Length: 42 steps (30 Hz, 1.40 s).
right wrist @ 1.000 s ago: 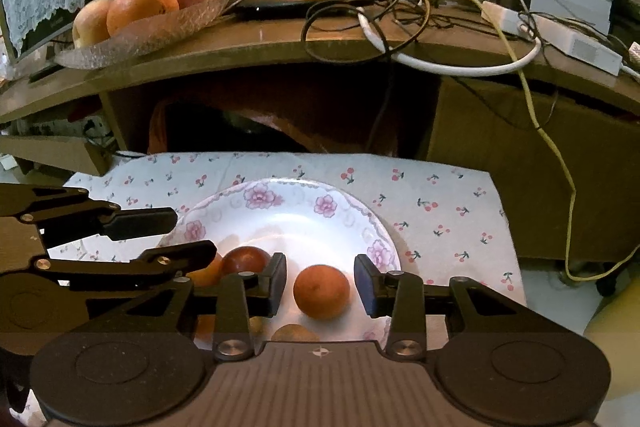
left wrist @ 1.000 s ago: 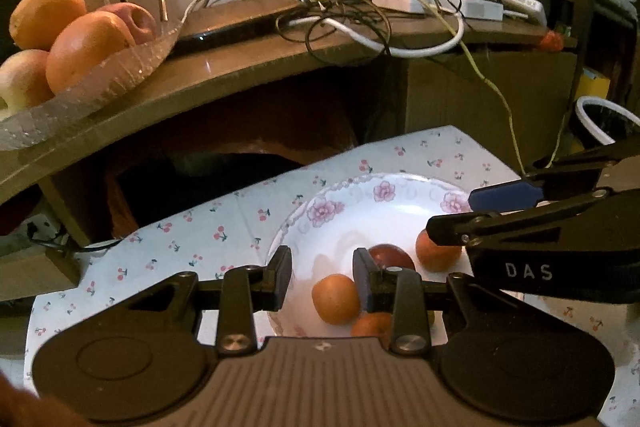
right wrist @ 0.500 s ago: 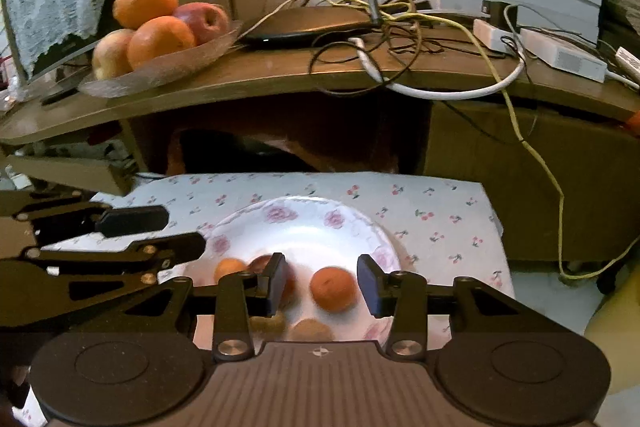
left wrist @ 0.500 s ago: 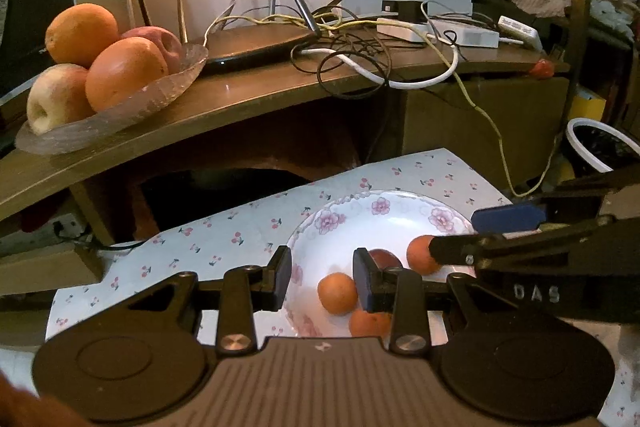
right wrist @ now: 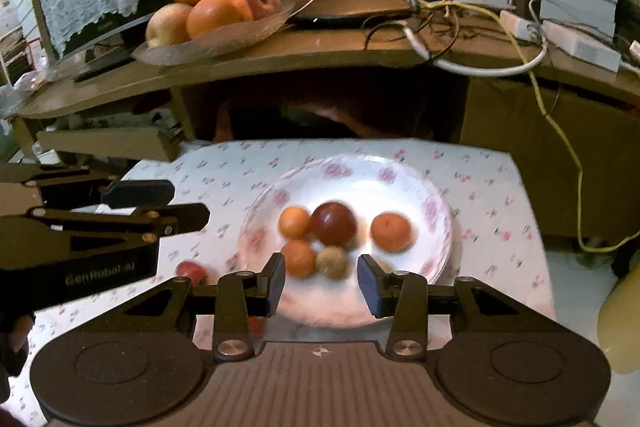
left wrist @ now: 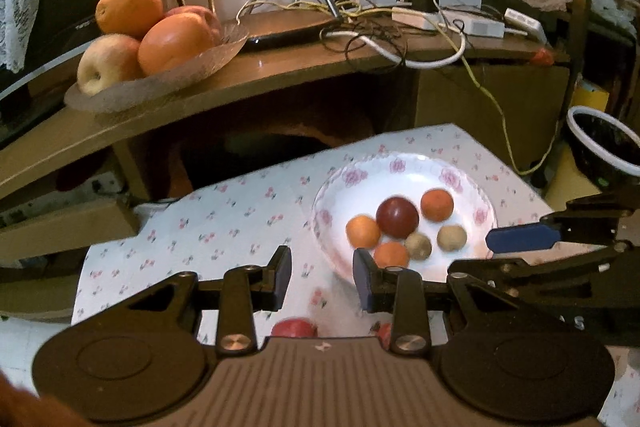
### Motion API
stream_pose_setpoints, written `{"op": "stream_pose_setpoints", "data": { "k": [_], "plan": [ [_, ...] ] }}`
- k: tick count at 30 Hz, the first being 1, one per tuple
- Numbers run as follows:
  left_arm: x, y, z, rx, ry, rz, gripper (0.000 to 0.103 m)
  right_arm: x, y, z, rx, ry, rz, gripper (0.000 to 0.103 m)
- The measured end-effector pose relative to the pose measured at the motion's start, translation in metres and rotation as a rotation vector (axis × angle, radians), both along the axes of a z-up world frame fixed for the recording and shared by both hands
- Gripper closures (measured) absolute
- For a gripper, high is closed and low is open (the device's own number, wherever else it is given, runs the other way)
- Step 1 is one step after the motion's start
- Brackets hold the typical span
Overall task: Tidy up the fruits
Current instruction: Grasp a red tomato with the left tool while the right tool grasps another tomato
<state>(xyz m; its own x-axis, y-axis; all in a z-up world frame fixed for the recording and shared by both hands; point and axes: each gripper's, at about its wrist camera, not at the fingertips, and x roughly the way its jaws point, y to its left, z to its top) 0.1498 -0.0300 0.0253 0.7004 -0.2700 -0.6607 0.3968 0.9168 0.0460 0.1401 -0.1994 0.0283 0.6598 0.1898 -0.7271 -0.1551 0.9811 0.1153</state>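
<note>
A white flowered plate (left wrist: 400, 163) (right wrist: 440, 211) sits on a cherry-print cloth (left wrist: 224, 227). It holds a dark red fruit (left wrist: 397, 217) (right wrist: 333, 224), three small oranges (left wrist: 363, 231) (right wrist: 391, 231) and two small brown fruits (left wrist: 419, 246). A red fruit (left wrist: 294, 329) (right wrist: 191, 271) lies on the cloth near the plate's left side. My left gripper (left wrist: 322, 267) (right wrist: 180, 205) hovers open over the cloth, left of the plate, with nothing between its fingers. My right gripper (right wrist: 322, 275) (left wrist: 500, 253) hovers open above the plate's near rim, also holding nothing.
A wooden shelf (right wrist: 320, 55) behind the cloth carries a glass dish (left wrist: 160, 83) (right wrist: 224, 43) of large oranges and apples, a router and tangled cables (right wrist: 440, 15). A yellow cable hangs down on the right. A dark bowl (left wrist: 604, 143) stands at the far right.
Both grippers have drawn back and risen from the plate. All the plate's fruits and the red fruit on the cloth have come into view.
</note>
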Motion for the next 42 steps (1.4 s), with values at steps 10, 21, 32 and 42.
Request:
{"op": "stream_pose_setpoints", "data": {
  "k": [10,21,32,42],
  "plan": [
    [-0.011,0.024,-0.020,0.038,0.061,0.003,0.064,-0.019,0.033,-0.022,-0.023,0.062,0.103,0.061],
    [-0.001,0.023,-0.040,0.070,0.108,-0.060,0.064,-0.004,0.051,-0.047,-0.038,0.105,0.175,0.061],
    [0.023,0.018,-0.066,0.081,0.149,-0.057,0.060,0.005,0.050,-0.060,-0.041,0.147,0.202,0.076],
    [0.029,0.014,-0.076,0.112,0.160,-0.038,0.063,0.006,0.050,-0.060,-0.038,0.148,0.209,0.077]
  ]
}}
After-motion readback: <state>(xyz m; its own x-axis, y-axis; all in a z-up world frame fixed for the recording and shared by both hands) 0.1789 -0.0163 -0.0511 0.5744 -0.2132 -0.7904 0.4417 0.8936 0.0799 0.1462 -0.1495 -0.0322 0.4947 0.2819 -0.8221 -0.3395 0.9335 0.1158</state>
